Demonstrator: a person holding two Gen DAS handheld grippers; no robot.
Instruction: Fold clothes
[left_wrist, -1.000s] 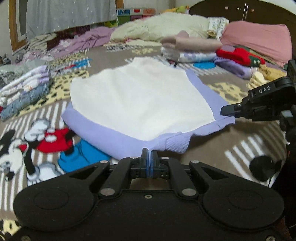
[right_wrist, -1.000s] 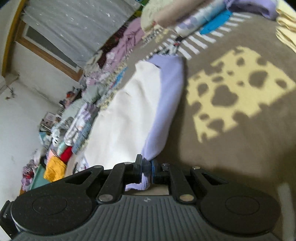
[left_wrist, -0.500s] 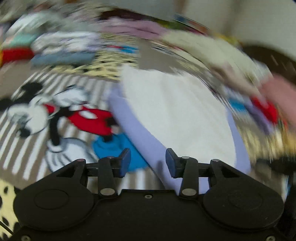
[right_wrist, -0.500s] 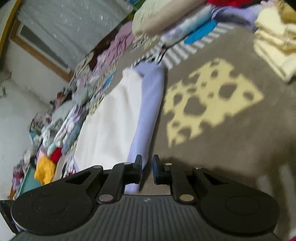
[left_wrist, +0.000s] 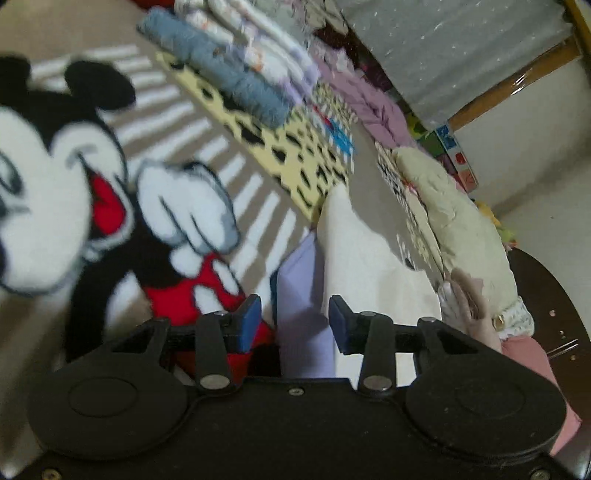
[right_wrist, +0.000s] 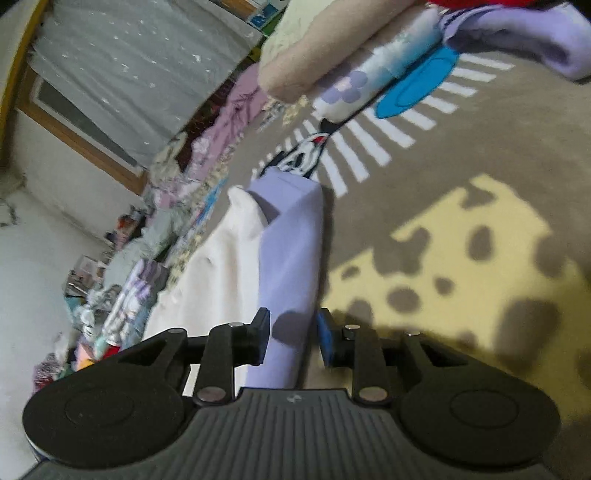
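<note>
A cream sweater with lavender sleeves (left_wrist: 354, 258) lies flat on the cartoon-print blanket (left_wrist: 110, 206). My left gripper (left_wrist: 294, 323) is open, its blue-padded fingers either side of the lavender left edge, not gripping it. In the right wrist view the same sweater (right_wrist: 236, 254) shows with its lavender right edge (right_wrist: 291, 251). My right gripper (right_wrist: 293, 334) is open and straddles that edge near its lower end.
Stacks of folded clothes (left_wrist: 236, 62) lie at the far left, and another stack (right_wrist: 351, 59) lies beyond the sweater on the right. A cream duvet (left_wrist: 454, 225), a pink pillow (left_wrist: 528, 354), a dark headboard (left_wrist: 546, 295) and a grey curtain (right_wrist: 140, 74) bound the bed.
Both grippers were shut on the sweater's near hem a second ago. They have opened, let go, and moved apart to the sweater's left and right side edges.
</note>
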